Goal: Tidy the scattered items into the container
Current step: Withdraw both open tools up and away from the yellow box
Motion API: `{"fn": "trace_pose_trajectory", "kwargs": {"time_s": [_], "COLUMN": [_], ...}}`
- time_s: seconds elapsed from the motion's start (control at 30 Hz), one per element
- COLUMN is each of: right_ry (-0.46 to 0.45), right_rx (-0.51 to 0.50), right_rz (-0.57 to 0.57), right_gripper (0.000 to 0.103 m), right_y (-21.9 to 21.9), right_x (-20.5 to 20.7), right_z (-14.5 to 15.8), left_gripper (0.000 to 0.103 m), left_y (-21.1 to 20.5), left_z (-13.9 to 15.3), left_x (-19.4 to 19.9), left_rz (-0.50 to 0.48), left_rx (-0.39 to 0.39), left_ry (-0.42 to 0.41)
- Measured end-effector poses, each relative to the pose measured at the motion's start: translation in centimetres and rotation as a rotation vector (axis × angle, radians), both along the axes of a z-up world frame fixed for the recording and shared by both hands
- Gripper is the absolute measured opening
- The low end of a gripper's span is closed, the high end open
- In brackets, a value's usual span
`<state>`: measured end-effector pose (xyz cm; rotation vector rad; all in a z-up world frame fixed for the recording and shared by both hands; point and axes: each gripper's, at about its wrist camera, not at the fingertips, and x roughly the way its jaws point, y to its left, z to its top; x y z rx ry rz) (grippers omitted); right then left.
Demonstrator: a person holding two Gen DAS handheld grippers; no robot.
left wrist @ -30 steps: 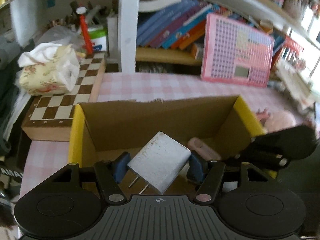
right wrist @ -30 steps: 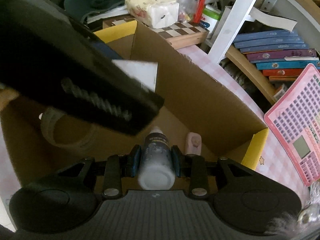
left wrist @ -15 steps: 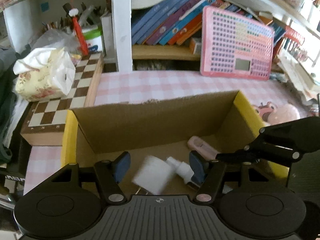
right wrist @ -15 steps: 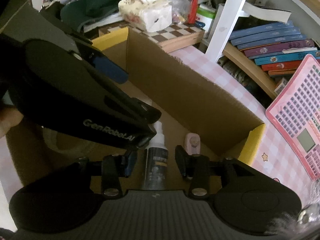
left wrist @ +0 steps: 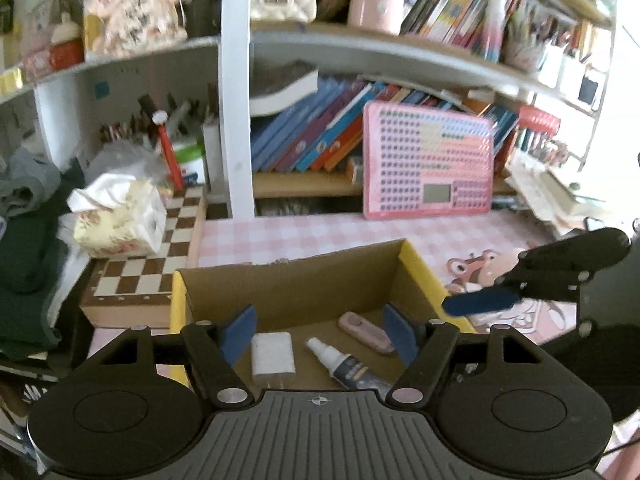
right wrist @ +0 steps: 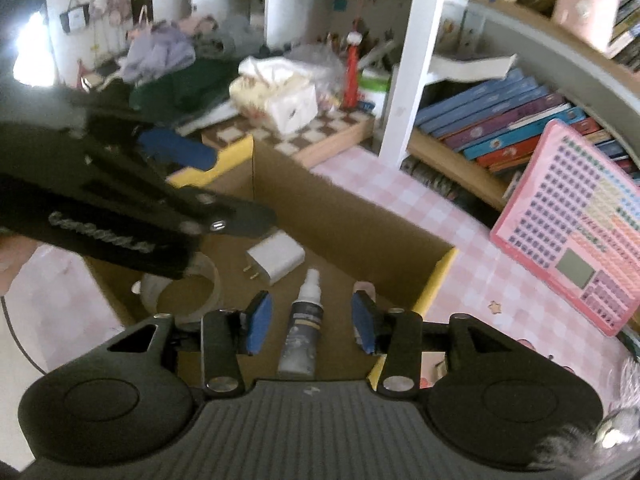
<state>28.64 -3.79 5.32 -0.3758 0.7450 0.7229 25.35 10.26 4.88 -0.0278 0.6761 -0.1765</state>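
Two wrist fisheyes, both tilted down into the same cardboard box (left wrist: 304, 284) from close above.

Your left wrist camera looks forward over its own gripper (left wrist: 318, 336), squarely facing the box's far wall, the pink checked tablecloth (left wrist: 320, 232) and the bookshelf (left wrist: 360, 40) behind. Your right wrist camera looks over its gripper (right wrist: 311, 322) from the box's right side, angled leftward across it. Both views share the box floor with the white charger (left wrist: 273, 354), the spray bottle (left wrist: 340, 364), the chessboard (right wrist: 304, 136), the tissue pack (left wrist: 120, 220) and the pink keyboard toy (right wrist: 568, 228). Each camera also catches the other gripper at its edge.
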Motion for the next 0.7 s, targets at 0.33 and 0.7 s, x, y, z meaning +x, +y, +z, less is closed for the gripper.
{"fn": "trace_pose_trajectory", "kwargs": {"time_s": [0.33, 0.7], "right_ry": [-0.050, 0.038], "right_rx": [0.109, 0.137], "right_rz": [-0.100, -0.248], "right_gripper": [0.045, 0.060], "right_y": [-3.0, -4.4], "right_x": [-6.4, -12.9], "right_z": [2.9, -0.8], "left_gripper": [0.078, 0.083], "left_y": [1.9, 2.9], "left_z": [1.6, -0.6], "left_x": [-8.2, -15.1], "left_rz": [0.007, 0.067], "left_rx": [-0.057, -0.091], "left_ry": [-0.069, -0.021]}}
